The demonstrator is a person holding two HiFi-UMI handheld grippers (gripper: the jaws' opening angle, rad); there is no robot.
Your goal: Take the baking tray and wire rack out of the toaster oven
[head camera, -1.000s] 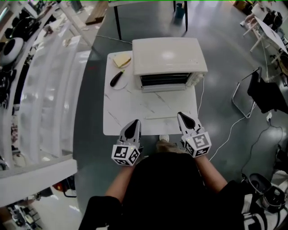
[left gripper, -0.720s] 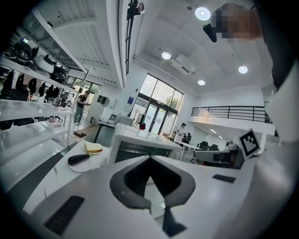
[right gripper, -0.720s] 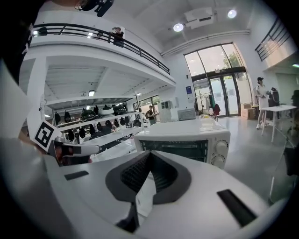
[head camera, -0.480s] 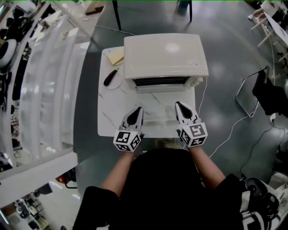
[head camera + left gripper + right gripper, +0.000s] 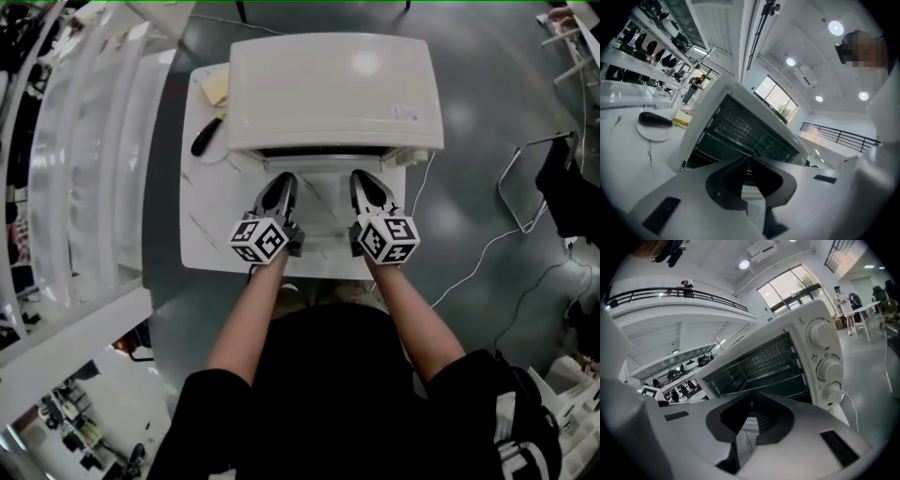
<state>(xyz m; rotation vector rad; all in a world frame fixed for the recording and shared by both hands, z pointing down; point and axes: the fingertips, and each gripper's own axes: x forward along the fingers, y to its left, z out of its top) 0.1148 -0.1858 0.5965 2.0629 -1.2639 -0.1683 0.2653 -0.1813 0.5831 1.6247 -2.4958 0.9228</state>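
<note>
Left hand-held gripper point(image 5: 280, 180), right hand-held gripper point(image 5: 362, 178) side by side, jaws closed, empty; forearms outstretched.

**crumbs88:** The toaster oven point(image 5: 335, 89) shell looks like cream painted metal to me, slightly glossy, with a light spot on top. Are the knobs point(image 5: 820, 333) smooth white plastic?

**rackfan:** Yep. The wire rack point(image 5: 768, 355) inside is thin bare metal. The table point(image 5: 211, 239) is smooth, white marble-look with grey veins. The left gripper point(image 5: 284, 176) and right gripper point(image 5: 359, 174) are matt grey plastic. The floor point(image 5: 487, 122) is shiny grey.

A white table point(image 5: 202, 234) stands on a glossy grey floor point(image 5: 487, 169) under round ceiling lights point(image 5: 836, 27), with tall windows point(image 5: 787, 291) behind.
</note>
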